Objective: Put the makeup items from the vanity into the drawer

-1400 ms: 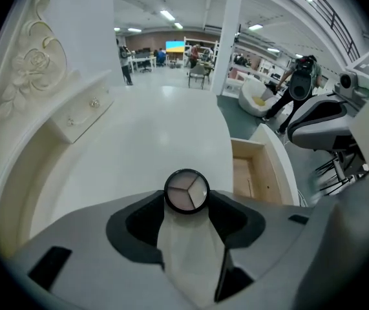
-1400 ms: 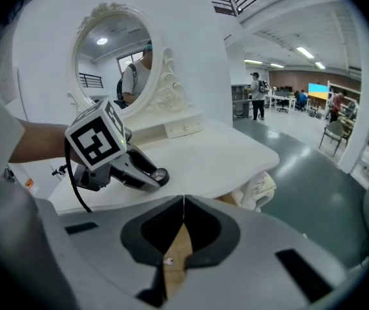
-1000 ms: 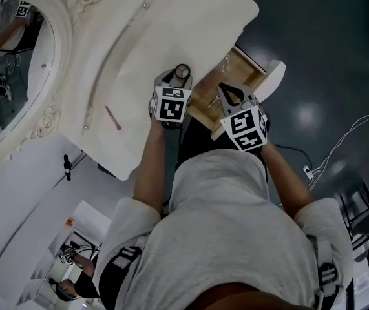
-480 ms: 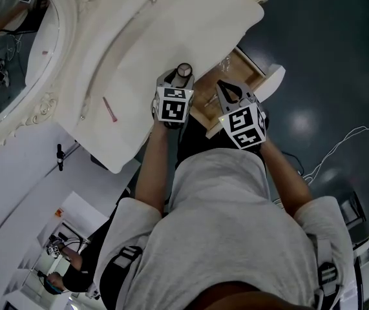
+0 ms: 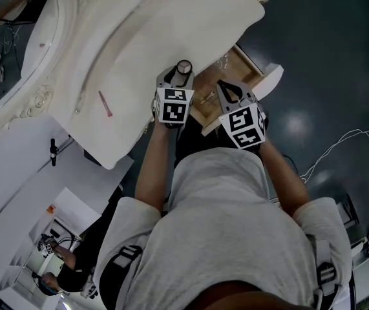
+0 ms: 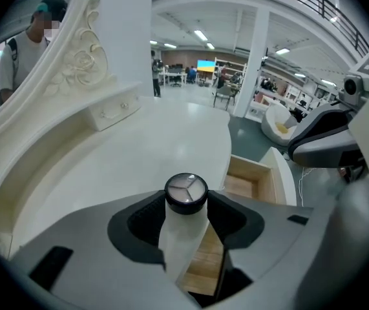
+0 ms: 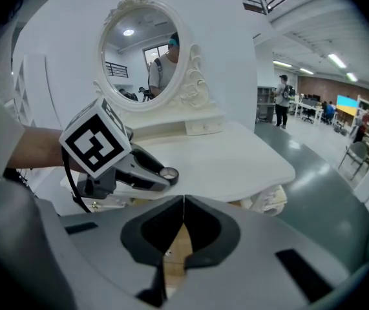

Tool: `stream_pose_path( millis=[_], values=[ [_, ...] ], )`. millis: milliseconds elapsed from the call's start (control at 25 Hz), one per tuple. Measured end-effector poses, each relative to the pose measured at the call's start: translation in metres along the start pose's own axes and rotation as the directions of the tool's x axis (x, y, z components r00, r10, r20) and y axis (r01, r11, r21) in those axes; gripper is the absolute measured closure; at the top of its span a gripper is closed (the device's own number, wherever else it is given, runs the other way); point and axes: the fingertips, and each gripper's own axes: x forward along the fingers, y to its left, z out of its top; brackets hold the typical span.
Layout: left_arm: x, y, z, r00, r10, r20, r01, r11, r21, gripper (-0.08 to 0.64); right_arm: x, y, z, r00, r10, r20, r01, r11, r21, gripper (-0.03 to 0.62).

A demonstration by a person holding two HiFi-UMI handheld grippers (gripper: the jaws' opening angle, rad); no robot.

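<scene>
— Two grippers to enter. Left gripper [image 6: 185, 223] first?
— Item one: fingers closed on a white bottle [image 6: 181, 244], one pad on each side. The bottle is upright, with a dark round cap [image 6: 186, 192] on top. Position: at the front edge of the vanity top [image 5: 171, 24], just beside the open drawer [image 5: 243, 62].
— Right gripper [image 7: 183, 206]?
— Item two: fingers pressed together, tips touching, nothing between them. Position: over the drawer's near end, just beside the left gripper.
— Drawer contents?
— Wooden inside, white front. Small things lie in it, too small to tell what they are.
— Anything else on the vanity?
— One thin pink stick [image 5: 105, 103], lying flat, well apart from the bottle, towards the oval mirror [image 7: 142, 50].
— Bottle in the drawer yet?
— No. It is clamped in the left gripper, outside the drawer. Whether its base touches the vanity top cannot be told.
</scene>
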Motion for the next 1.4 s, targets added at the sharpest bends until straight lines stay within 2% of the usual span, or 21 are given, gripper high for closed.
stream_pose_path(
  millis=[320, 800, 1200, 1400],
  values=[
    [-0.008, -0.004, 0.003, 0.998, 0.030, 0.048, -0.029, 0.999, -0.028, 0.353, -0.006, 0.002, -0.002, 1.000, 0.007, -0.003, -0.007, 1.000, -0.022, 0.577],
    [-0.015, -0.023, 0.006, 0.996, 0.034, 0.077, -0.032, 0.999, -0.033, 0.353, -0.013, 0.001, -0.006, 1.000, 0.022, -0.007, -0.023, 0.998, -0.058, 0.577],
    [-0.021, -0.040, -0.002, 0.992, 0.064, 0.106, -0.053, 0.994, -0.097, 0.353, -0.014, -0.014, -0.002, 0.999, 0.039, -0.007, -0.040, 0.991, -0.129, 0.577],
    [-0.025, -0.049, -0.010, 0.989, 0.088, 0.117, -0.072, 0.989, -0.131, 0.353, -0.010, -0.014, -0.008, 0.998, 0.067, -0.018, -0.068, 0.988, -0.137, 0.577]
  ],
)
